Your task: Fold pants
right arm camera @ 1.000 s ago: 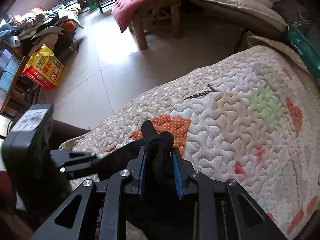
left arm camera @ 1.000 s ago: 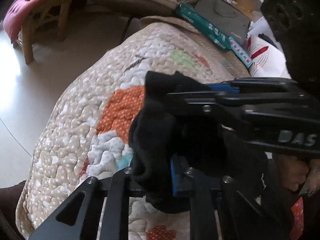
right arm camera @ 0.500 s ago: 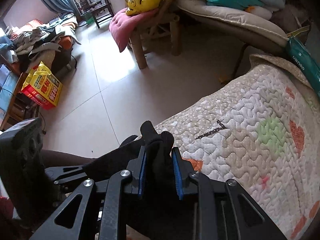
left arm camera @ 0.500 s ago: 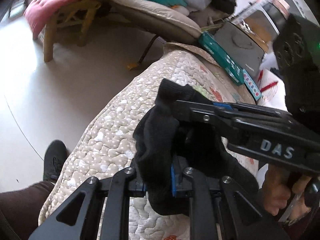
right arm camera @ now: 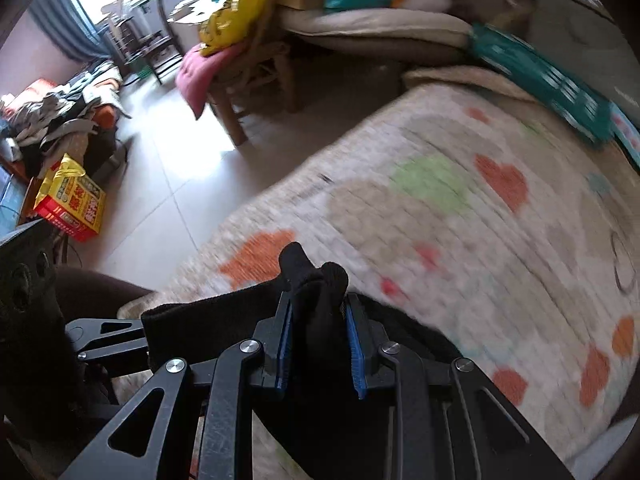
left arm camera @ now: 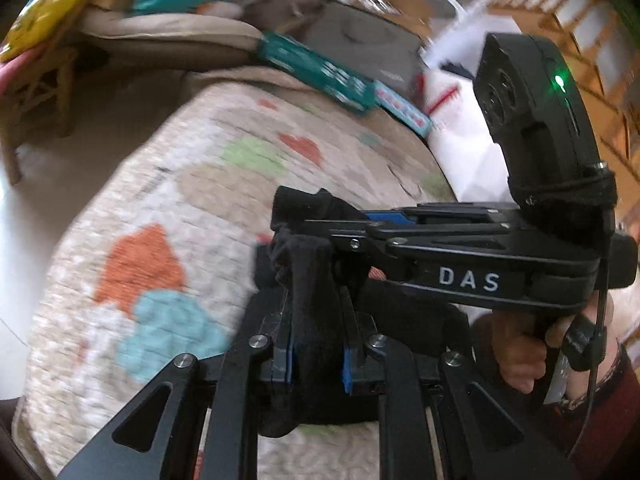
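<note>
Black pants [left arm camera: 308, 288] hang bunched between both grippers above a quilted bed cover [left arm camera: 168, 208]. My left gripper [left arm camera: 316, 344] is shut on a thick fold of the black fabric, its blue pads pressing both sides. In the same view the right gripper [left arm camera: 320, 224] reaches in sideways from the right and pinches the cloth just above. The right wrist view shows my right gripper [right arm camera: 318, 328] shut on a wad of the pants [right arm camera: 316, 280]. A band of black cloth [right arm camera: 200, 328] stretches left to the other gripper's arm [right arm camera: 104, 340]. Most of the garment hangs hidden below the fingers.
The quilt [right arm camera: 460, 240] has orange, green and blue patches. Teal boxes [left arm camera: 320, 72] lie at its far edge. A wooden chair [right arm camera: 248, 80] with a pink cushion stands on the tiled floor [right arm camera: 160, 168]. A red and yellow carton [right arm camera: 72, 204] and a clothes pile [right arm camera: 60, 120] sit far left.
Both grippers have kept their hold on the pants and carried them upward and across the quilt. More of the room's far side shows now, and the background is blurred by the motion.
</note>
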The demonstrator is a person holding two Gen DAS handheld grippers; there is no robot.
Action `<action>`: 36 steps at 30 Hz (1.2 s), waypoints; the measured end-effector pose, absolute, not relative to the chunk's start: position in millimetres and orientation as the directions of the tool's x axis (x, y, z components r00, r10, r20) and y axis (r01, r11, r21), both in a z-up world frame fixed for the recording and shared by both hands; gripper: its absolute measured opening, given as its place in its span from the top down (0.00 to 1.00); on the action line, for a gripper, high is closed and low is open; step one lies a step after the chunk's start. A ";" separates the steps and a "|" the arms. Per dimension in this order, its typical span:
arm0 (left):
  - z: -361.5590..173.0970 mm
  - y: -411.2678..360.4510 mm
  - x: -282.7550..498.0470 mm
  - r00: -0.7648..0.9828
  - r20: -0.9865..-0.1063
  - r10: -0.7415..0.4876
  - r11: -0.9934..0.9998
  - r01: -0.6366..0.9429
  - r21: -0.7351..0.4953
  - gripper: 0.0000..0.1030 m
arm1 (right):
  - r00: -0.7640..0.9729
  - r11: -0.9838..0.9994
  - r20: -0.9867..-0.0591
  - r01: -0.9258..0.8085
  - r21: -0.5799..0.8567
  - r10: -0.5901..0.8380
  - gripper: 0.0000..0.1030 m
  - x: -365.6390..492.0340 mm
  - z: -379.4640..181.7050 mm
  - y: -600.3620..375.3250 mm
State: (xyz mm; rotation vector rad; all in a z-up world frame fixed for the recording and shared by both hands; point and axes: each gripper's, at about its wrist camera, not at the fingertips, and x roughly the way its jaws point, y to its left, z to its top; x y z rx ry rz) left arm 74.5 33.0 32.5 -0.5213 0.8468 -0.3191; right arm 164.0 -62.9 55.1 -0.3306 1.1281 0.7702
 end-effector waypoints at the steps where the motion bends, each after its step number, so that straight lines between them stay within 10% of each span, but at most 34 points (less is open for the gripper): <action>1: 30.9 19.1 74.3 0.615 -0.632 -0.472 0.834 0.079 -0.546 0.85 | 0.212 0.713 -0.901 -0.688 0.137 0.378 0.74 162.9 52.5 -73.2; 8: 13.7 -62.4 86.2 0.531 -0.716 -0.453 0.884 0.169 -0.435 0.82 | 0.232 0.803 -0.914 -0.579 0.144 0.332 0.73 162.3 20.8 -148.4; 15: 27.0 -59.0 51.1 0.484 -0.695 -0.532 0.844 0.244 -0.477 0.50 | 0.281 0.901 -0.909 -0.392 0.184 0.308 0.37 169.5 8.2 -223.0; 24: 42.0 4.0 35.4 0.554 -0.692 -0.462 0.875 0.158 -0.458 0.46 | 0.552 0.976 -0.816 -0.210 0.063 0.172 0.37 149.6 61.5 -274.0; 30: 21.4 -0.3 71.2 0.574 -0.740 -0.350 0.920 0.063 -0.386 0.47 | 0.377 0.860 -0.781 -0.325 0.392 0.498 0.52 137.6 56.2 -233.6; 36: -15.1 -26.3 68.0 0.471 -0.795 -0.383 0.920 0.113 -0.376 0.47 | 0.248 0.913 -0.902 -0.300 0.276 0.354 0.56 139.5 -8.9 -206.2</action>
